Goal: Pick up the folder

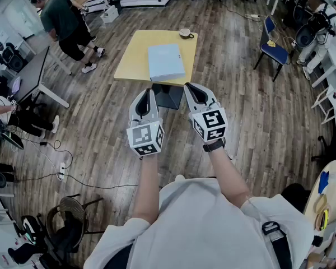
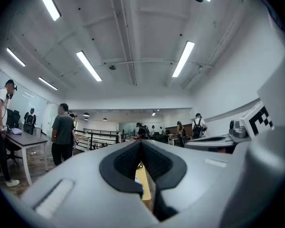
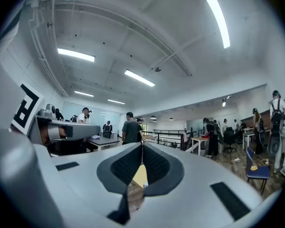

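Folder (image 1: pixel 166 61) lies flat on the yellow table (image 1: pixel 131 60), ahead of both grippers and well apart from them. Left gripper (image 1: pixel 147 91) and right gripper (image 1: pixel 189 85) sit level, jaws pressed together, holding nothing. The approach looks barely begun; next, reach forward and open the jaws.
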The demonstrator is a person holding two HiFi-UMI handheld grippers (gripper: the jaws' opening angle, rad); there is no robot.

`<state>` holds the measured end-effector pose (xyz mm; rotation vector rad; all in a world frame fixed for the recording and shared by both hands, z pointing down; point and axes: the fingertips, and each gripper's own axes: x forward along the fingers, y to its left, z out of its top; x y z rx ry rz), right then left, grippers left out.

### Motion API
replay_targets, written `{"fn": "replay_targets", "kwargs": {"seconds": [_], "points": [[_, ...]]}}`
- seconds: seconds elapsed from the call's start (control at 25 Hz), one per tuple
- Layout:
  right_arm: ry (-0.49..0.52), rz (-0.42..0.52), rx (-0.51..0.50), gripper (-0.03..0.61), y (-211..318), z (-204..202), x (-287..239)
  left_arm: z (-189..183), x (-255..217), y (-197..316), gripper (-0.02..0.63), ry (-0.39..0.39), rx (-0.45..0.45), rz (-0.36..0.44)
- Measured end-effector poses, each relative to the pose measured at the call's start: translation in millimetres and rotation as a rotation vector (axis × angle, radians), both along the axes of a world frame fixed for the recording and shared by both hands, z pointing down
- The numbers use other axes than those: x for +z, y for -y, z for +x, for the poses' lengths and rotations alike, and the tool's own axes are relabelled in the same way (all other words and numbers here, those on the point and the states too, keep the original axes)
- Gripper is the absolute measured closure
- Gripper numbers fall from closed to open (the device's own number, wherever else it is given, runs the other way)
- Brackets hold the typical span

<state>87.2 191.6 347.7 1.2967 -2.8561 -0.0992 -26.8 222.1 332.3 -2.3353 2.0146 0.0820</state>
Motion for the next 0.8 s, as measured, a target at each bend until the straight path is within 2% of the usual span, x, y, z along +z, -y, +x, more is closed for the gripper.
{"fn": "replay_targets", "kwargs": {"seconds": [0.16, 0.36, 0.52, 0.64, 0.8], "points": [[-0.009, -0.001, 0.021, 0.566, 12.8, -1.3, 0.3, -5.2, 1.7, 14.1, 0.604, 0.001, 0.002, 0.012], [0.033, -0.036, 0.025, 0.565, 41.6, 1.1, 14.5, -7.8, 18.1, 46.5, 0.604, -0.040, 0.001, -0.019], [0.049, -0.055, -0.011, 0.565, 88.3, -3.6, 21.8, -8.2, 30.3, 89.6, 0.603, -0.027, -0.022, -0.036], [0.086, -0.112, -0.042, 0.565, 130.9, -9.0, 22.3, -9.7, 31.8, 130.1, 0.603, -0.028, -0.046, -0.046], [0.090, -0.117, -0.049, 0.566, 190.6, -4.8, 9.5, 6.2, 11.9, 177.4, 0.603, 0.000, -0.055, -0.011]]}}
